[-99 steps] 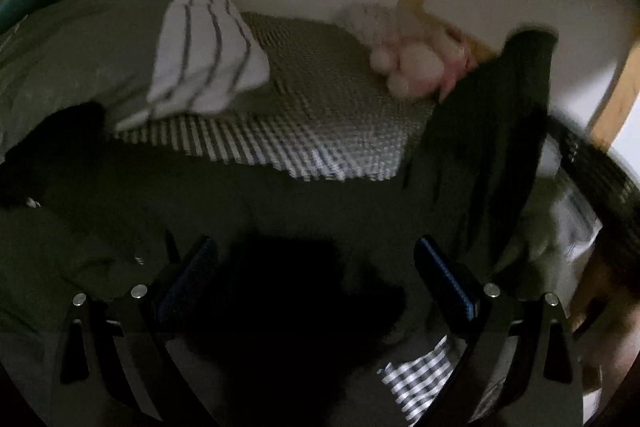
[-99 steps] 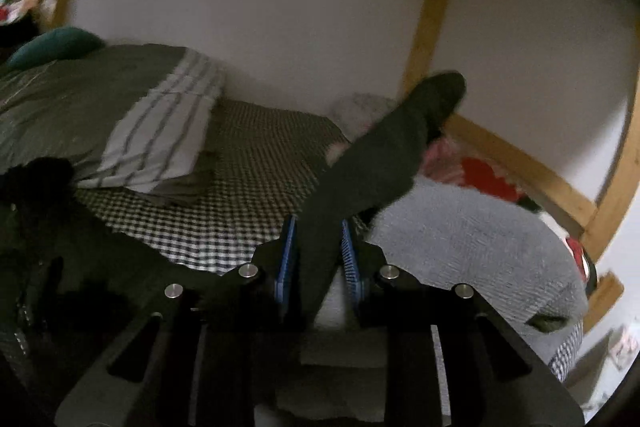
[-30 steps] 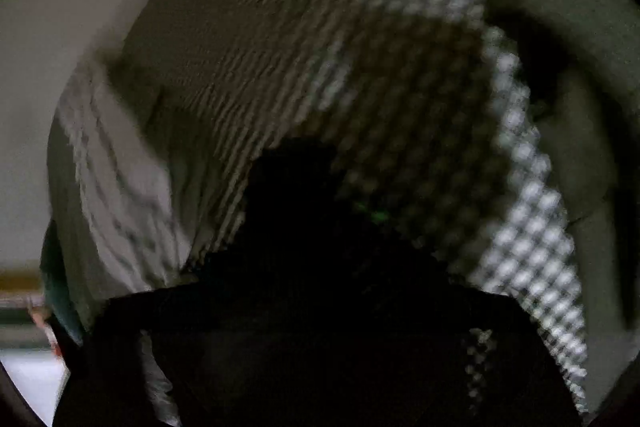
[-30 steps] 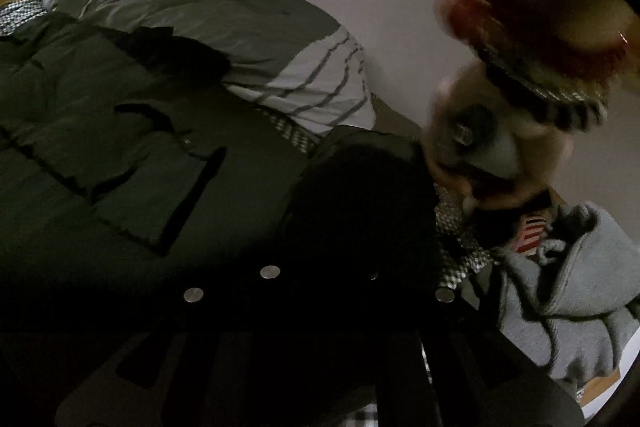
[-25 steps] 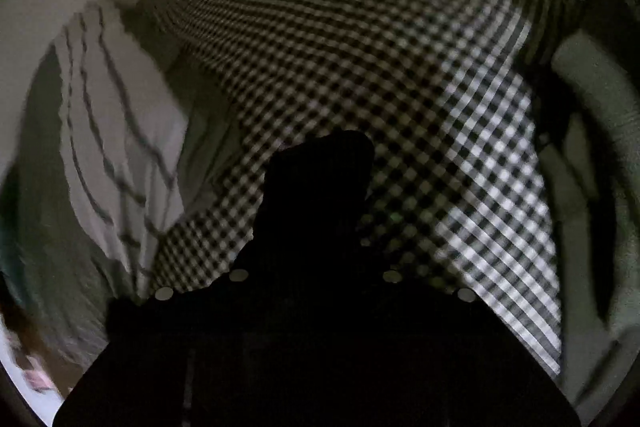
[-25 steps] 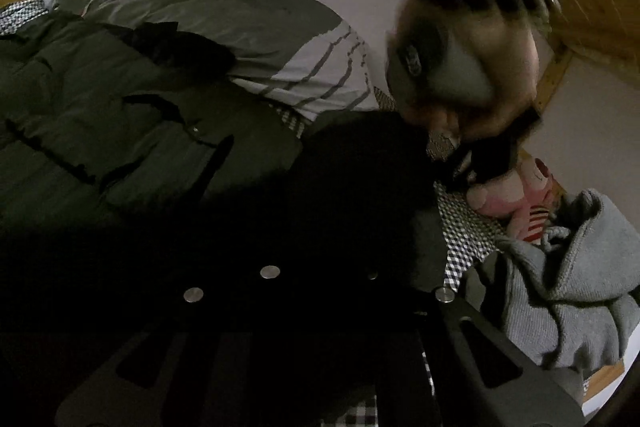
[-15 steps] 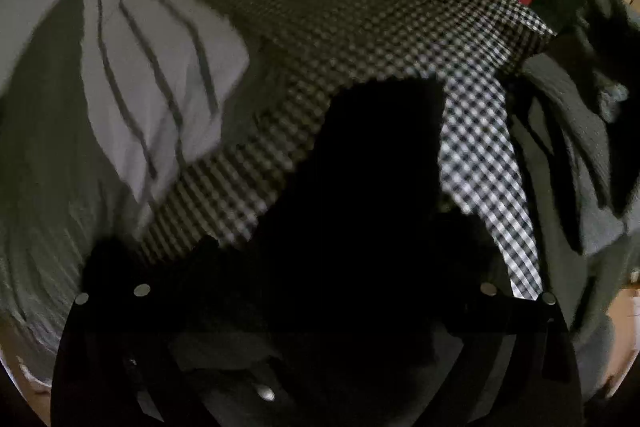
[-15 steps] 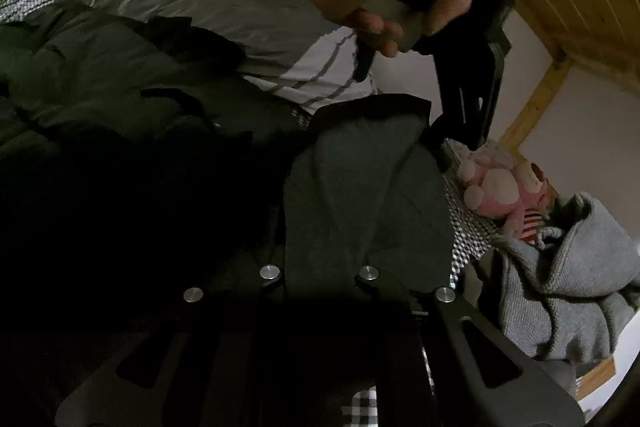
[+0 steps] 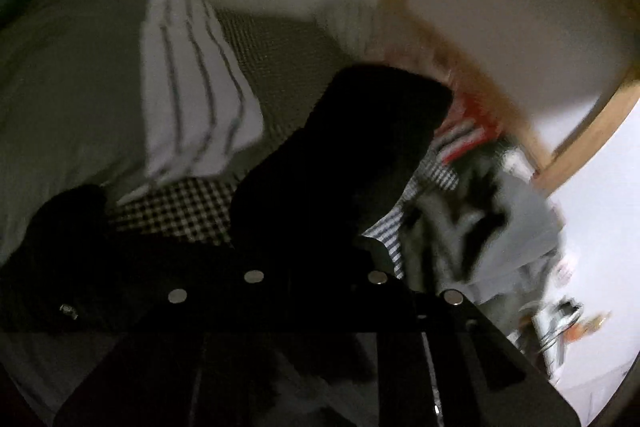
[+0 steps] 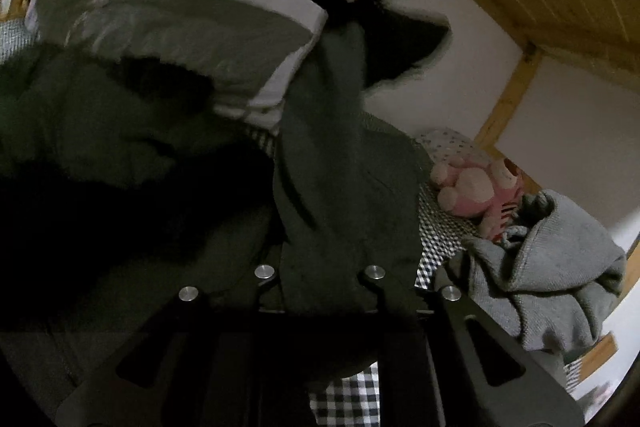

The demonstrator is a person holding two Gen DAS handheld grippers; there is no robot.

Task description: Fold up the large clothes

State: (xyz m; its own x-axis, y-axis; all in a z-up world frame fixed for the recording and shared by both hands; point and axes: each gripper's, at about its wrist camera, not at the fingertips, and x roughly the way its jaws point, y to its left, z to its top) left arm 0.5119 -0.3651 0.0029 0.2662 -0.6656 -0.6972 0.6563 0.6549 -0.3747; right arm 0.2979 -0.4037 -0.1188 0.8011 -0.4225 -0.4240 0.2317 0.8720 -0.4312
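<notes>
Striped duvet [image 9: 188, 99] is seen at 10 o'clock | dark garment [image 10: 340, 195] is pinched at centre by right gripper [image 10: 316, 279] | left gripper [image 9: 312, 279], jaws just closing, is clamped on its black fold [image 9: 360, 147] | grey sweater [image 10: 552, 267] is heaped at 3 o'clock

A home bedroom is being shown: a wooden bunk frame [image 10: 506, 99] is standing around a bed covered by a checked sheet [image 9: 180, 211], with a striped pillow [image 9: 192, 99], a pink soft toy [image 10: 476, 191] and a grey sweater [image 10: 560, 267] lying on it.
</notes>
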